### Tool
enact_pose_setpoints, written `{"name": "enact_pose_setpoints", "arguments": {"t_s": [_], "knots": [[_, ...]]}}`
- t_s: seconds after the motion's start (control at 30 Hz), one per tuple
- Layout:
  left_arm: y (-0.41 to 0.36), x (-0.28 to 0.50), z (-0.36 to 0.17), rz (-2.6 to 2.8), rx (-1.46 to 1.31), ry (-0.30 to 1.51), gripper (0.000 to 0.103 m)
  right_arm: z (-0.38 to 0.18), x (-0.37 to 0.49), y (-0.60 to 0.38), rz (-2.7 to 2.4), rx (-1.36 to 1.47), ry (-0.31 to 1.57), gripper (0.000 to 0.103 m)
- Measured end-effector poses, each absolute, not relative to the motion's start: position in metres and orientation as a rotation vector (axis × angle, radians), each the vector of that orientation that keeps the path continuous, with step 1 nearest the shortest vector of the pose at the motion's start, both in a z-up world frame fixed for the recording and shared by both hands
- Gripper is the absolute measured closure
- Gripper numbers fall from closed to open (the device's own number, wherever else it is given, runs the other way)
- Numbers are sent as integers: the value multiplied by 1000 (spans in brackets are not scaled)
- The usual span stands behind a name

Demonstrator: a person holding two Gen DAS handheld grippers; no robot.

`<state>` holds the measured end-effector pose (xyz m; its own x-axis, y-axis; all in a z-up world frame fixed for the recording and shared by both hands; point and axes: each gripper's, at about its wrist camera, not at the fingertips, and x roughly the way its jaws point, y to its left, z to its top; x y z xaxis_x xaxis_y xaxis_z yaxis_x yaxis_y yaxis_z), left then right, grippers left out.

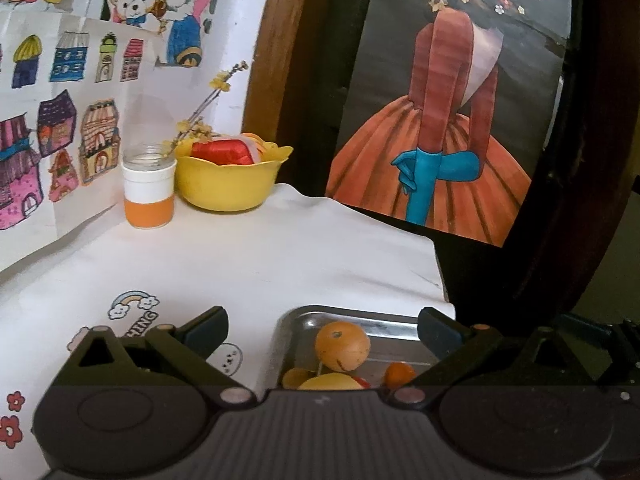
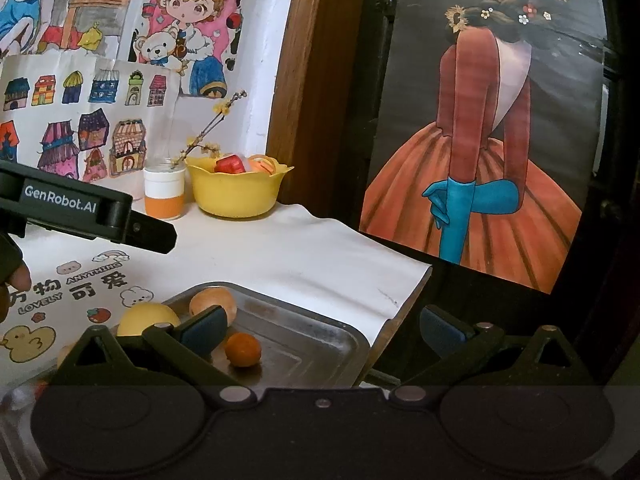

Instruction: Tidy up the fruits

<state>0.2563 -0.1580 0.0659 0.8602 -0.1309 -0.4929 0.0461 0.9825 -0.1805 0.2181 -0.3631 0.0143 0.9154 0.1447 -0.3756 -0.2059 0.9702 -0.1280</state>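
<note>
A metal tray [image 1: 360, 316] [image 2: 320, 332] lies at the near right of the white table. In it sit a large tan-orange fruit [image 1: 342, 346] [image 2: 214, 300], a small orange fruit [image 1: 399, 374] [image 2: 243, 349] and a yellow fruit [image 1: 332, 382] [image 2: 148, 318]. My left gripper [image 1: 323, 328] hovers open just above the tray, nothing between its fingers. My right gripper [image 2: 323, 326] is open over the tray's right half, and it holds nothing. The left gripper's black body [image 2: 80, 212] shows at the left of the right wrist view, with a hand [image 2: 14, 276] below it.
A yellow bowl [image 1: 228, 184] [image 2: 238, 196] holding red and orange items stands at the back by the wall, beside an orange-and-white jar [image 1: 149, 192] [image 2: 164, 192] with flower twigs. The table's right edge [image 2: 404, 304] drops off beside a dark wooden frame with a poster.
</note>
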Motion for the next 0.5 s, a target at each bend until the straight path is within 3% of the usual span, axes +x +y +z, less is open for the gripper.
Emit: {"name": "enact_pose_setpoints", "arguments": {"t_s": [0.5], "knots": [[-130,234,64,-46,-157,507,0,28,199,-347,195,-164,357,1]]}}
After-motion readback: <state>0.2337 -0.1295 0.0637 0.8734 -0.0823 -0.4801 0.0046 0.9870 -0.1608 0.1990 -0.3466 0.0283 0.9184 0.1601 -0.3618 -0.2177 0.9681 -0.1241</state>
